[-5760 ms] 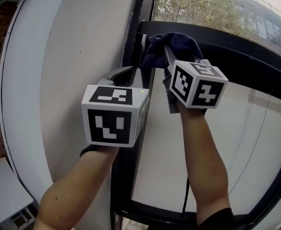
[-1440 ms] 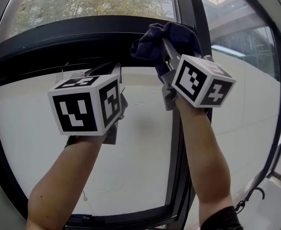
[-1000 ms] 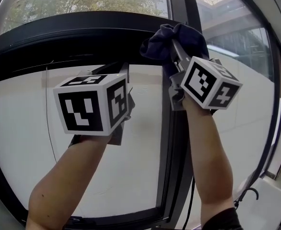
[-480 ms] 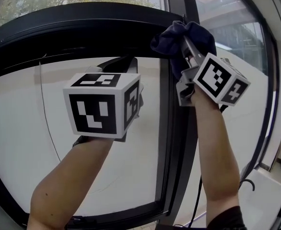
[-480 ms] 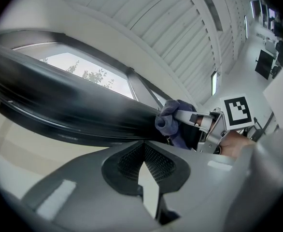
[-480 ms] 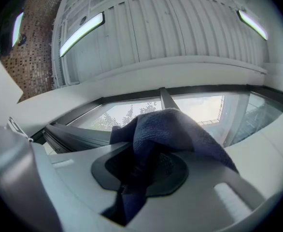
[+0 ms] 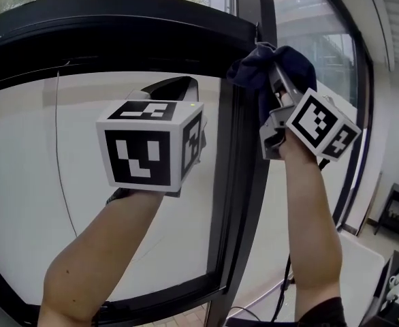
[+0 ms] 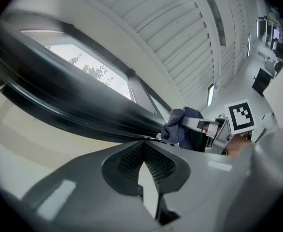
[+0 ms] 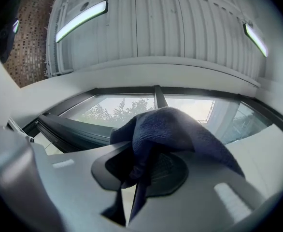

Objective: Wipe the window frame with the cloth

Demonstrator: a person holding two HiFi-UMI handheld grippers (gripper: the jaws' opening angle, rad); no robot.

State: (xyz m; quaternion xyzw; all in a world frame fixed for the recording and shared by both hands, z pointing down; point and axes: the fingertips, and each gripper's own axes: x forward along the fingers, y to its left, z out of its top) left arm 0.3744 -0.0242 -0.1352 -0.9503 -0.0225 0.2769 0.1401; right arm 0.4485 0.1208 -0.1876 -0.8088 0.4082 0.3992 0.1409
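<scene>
Rightward along the window frame [image 7: 243, 155] the cloth [image 7: 296, 61] has slid, bunched in the right gripper's [image 7: 273, 70] clamped jaws. Left gripper's [image 8: 144, 153] jaws meet empty; both forearms reach upward.

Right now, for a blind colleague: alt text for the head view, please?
The right gripper holds a dark blue cloth against the upright bar of a black window frame. The left gripper, shut and empty, is raised beside it.

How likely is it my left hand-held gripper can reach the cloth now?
Probably yes. The blue cloth, clamped in the right hand-held gripper at the window frame, sits just right of the left hand-held gripper with nothing between. The left jaws are shut and would need opening.
</scene>
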